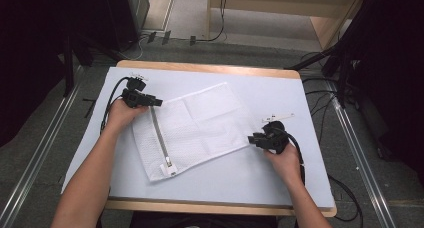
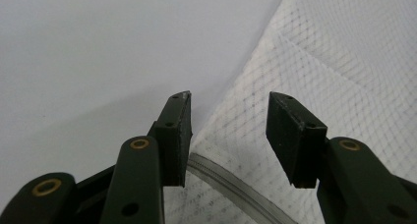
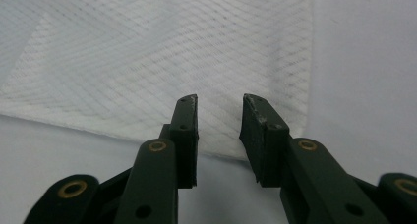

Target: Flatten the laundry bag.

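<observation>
High view: white mesh laundry bag (image 1: 195,128) flat on worktop (image 1: 280,173); left tool (image 1: 159,102) and right tool (image 1: 251,139) both gape at its corners, holding nothing.

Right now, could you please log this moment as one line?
left gripper: open, at mesh bag zipper corner | right gripper: open, at opposite corner

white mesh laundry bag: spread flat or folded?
Spread flat. The white mesh laundry bag lies as one open sheet on the table, with old crease lines only, its zipper running straight along one edge.

A white mat (image 1: 210,175) covers the wooden table (image 1: 200,206); grey floor (image 1: 45,153) surrounds it; black cables (image 1: 320,95) trail nearby; a wooden shelf (image 1: 325,23) stands beyond.
</observation>
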Demonstrator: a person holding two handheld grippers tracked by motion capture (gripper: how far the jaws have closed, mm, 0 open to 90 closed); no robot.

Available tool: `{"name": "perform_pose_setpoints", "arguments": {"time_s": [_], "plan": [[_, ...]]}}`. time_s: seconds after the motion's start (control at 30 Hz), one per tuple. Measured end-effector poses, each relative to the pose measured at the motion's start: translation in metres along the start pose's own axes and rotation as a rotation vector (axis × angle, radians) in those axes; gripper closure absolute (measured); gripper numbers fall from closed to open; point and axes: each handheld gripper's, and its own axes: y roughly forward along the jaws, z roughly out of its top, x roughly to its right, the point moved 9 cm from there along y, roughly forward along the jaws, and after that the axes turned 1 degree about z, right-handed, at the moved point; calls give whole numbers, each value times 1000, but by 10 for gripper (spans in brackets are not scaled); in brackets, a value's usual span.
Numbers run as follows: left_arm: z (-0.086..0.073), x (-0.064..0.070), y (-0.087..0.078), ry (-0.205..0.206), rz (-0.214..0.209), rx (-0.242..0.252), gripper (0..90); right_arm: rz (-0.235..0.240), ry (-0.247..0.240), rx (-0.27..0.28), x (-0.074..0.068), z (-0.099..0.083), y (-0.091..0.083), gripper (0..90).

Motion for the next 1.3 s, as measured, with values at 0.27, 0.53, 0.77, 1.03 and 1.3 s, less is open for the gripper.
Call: {"name": "perform_pose_setpoints", "arguments": {"time_s": [0.27, 0.53, 0.77, 1.03, 1.3], "plan": [[-4, 4, 8, 2, -56, -11, 618, -57, 43, 29, 17, -4, -14, 677], [-12, 6, 6, 3, -66, -40, 885, -60, 95, 22, 28, -8, -14, 631], [-16, 8, 3, -9, -67, -48, 900, -84, 72, 11, 24, -6, -7, 757], [-21, 10, -1, -49, -88, -45, 900, -52, 86, -12, 30, -1, -4, 898], [-28, 18, -11, -44, -89, -35, 900, -92, 100, 18, 47, 18, 6, 898]]}}
